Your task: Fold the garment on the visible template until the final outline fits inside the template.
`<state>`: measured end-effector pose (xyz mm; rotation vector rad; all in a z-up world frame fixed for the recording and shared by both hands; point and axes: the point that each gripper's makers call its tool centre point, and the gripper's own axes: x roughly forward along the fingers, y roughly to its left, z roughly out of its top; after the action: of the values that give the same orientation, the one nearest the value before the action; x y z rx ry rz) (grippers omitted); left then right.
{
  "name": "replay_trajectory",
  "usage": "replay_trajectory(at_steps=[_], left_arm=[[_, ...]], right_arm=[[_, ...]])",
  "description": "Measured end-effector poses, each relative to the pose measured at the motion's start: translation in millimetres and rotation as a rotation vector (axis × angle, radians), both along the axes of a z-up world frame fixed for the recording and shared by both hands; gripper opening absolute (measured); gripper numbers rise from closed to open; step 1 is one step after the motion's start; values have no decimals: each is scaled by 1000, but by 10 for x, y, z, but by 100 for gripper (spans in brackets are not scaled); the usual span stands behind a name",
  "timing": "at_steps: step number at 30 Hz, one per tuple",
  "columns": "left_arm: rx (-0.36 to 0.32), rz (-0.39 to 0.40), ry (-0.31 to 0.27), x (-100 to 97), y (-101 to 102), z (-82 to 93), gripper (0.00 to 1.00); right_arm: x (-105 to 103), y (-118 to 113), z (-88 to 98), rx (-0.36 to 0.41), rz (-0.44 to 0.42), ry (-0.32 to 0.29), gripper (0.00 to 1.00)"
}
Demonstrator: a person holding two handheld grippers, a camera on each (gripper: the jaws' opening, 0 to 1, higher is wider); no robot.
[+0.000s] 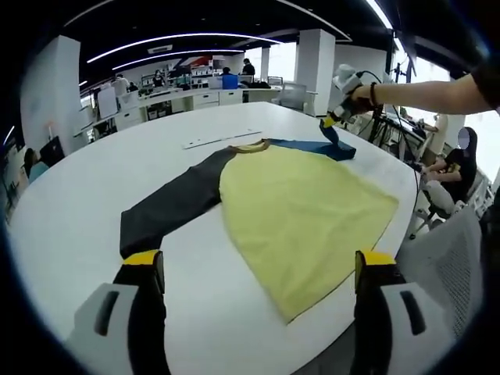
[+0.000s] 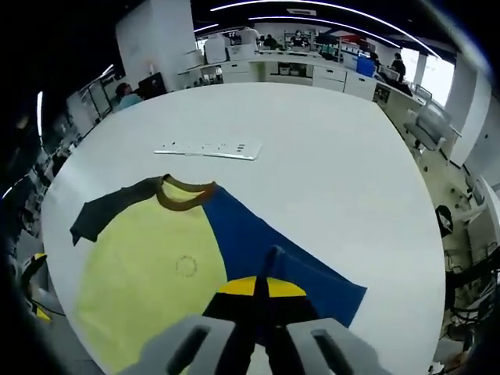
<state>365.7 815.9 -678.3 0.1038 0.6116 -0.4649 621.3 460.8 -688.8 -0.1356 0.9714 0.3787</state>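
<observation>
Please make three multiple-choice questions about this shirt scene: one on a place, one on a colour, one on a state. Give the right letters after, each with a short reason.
1. Where does the white strip lie?
A. on the shirt's body
B. on the table beyond the collar
C. under the blue sleeve

2. What colour is the body of the shirt?
A. yellow
B. red
C. white

3. How stands the right gripper?
A. open above the table
B. shut on the blue sleeve
C. shut on the collar

Answers: 1 B, the strip rests on the bare table past the collar. 2 A, the body is pale yellow. 3 B, its jaws pinch the blue sleeve, lifting it up.
</observation>
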Motion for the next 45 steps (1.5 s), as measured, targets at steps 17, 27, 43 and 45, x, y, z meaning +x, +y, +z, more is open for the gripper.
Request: replay_trajectory(at_steps=[17, 27, 43, 45], left_arm=[[10, -1, 11, -19, 40, -28, 99], [3, 7, 4, -20, 65, -14, 99], [3, 11, 15, -40, 83, -59, 99], [5, 12, 17, -41, 94, -65, 99]], right_arm=[[5, 351, 16, -25, 75, 7, 0], [32, 550, 55, -17, 100, 4, 0], [-1, 976, 18, -2, 152, 23, 0], [-10, 1043, 35, 0, 169, 19, 0]])
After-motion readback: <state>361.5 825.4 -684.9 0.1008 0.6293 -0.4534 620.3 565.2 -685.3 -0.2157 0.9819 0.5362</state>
